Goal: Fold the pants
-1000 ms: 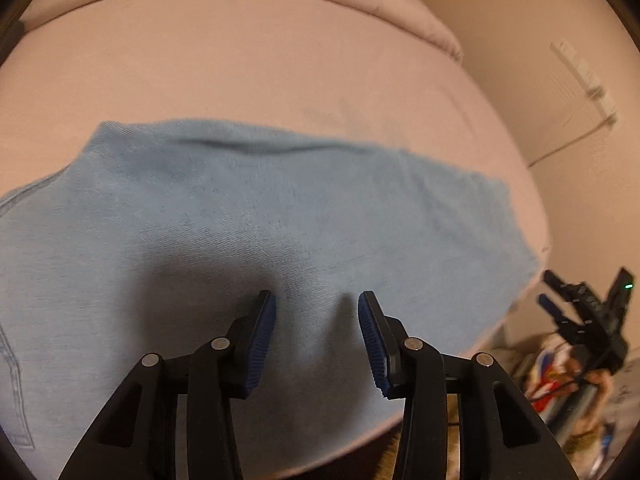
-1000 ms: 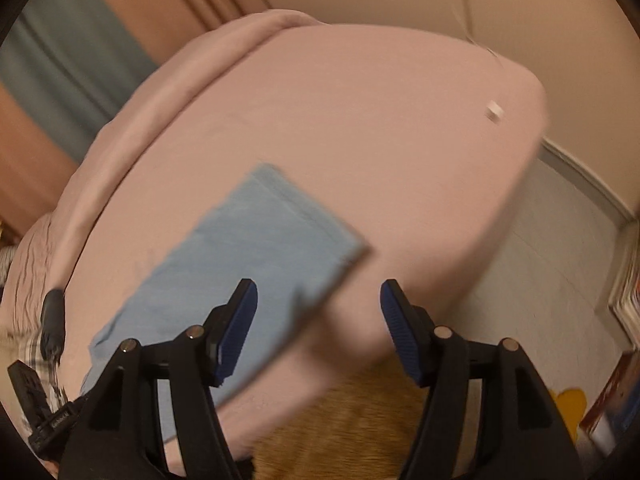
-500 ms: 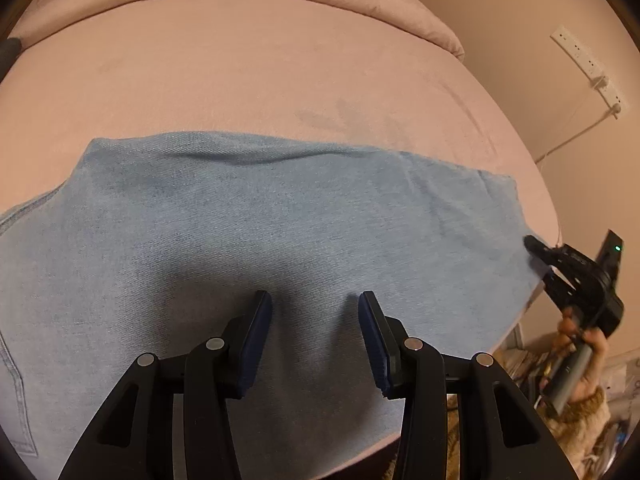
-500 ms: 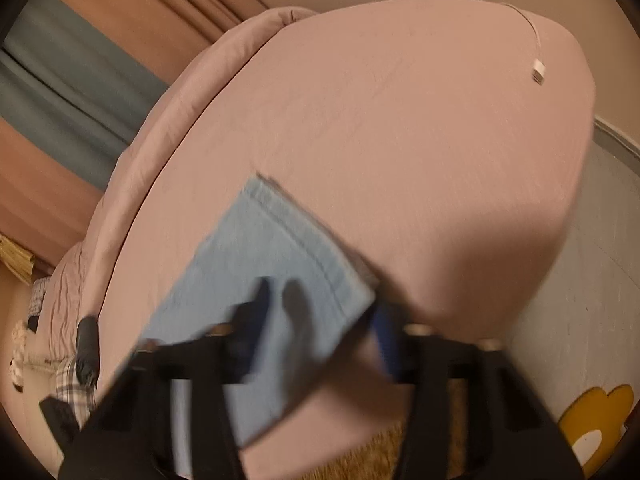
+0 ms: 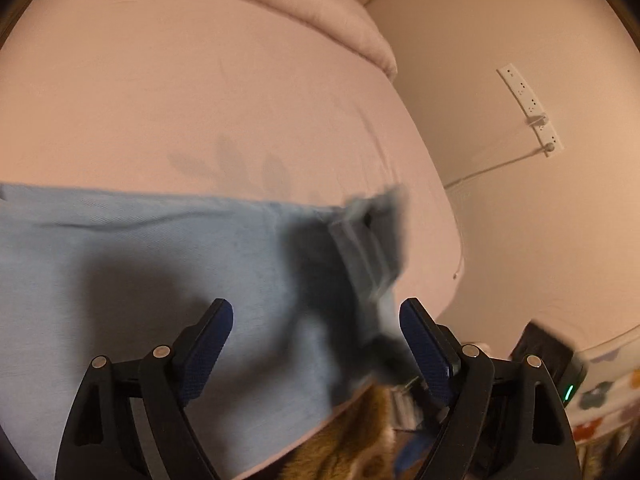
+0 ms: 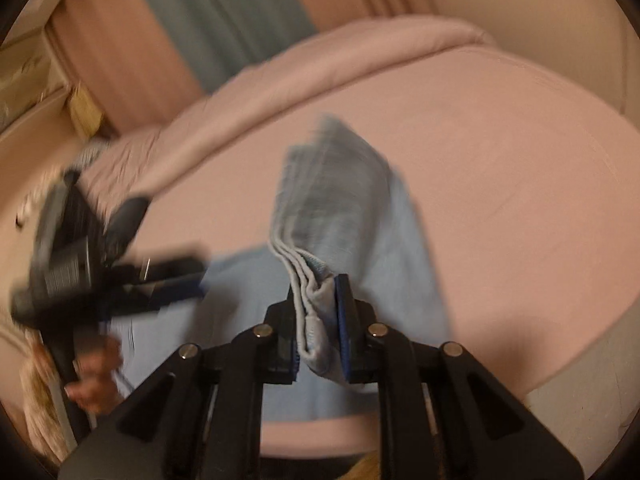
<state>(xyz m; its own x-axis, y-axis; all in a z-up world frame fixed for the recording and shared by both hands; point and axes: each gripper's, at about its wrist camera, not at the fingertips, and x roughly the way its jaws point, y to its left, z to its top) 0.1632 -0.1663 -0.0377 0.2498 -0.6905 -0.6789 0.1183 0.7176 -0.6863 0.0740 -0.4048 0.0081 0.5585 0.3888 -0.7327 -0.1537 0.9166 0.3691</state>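
Light blue denim pants lie flat on the pink bed. My left gripper is open and empty, hovering over the near edge of the pants. My right gripper is shut on the stacked hem ends of the pants and holds them lifted above the bed. In the left wrist view the lifted end is blurred, rising at the right side of the pants. The left gripper also shows in the right wrist view, at the left.
A rolled pink duvet lies along the far side of the bed. A wall with a power strip and cable stands to the right. A patterned rug covers the floor by the bed's near edge.
My right gripper closed on the hem end of the pants and lifted it up off the bed. My left gripper opened wider and shifted right along the pants.
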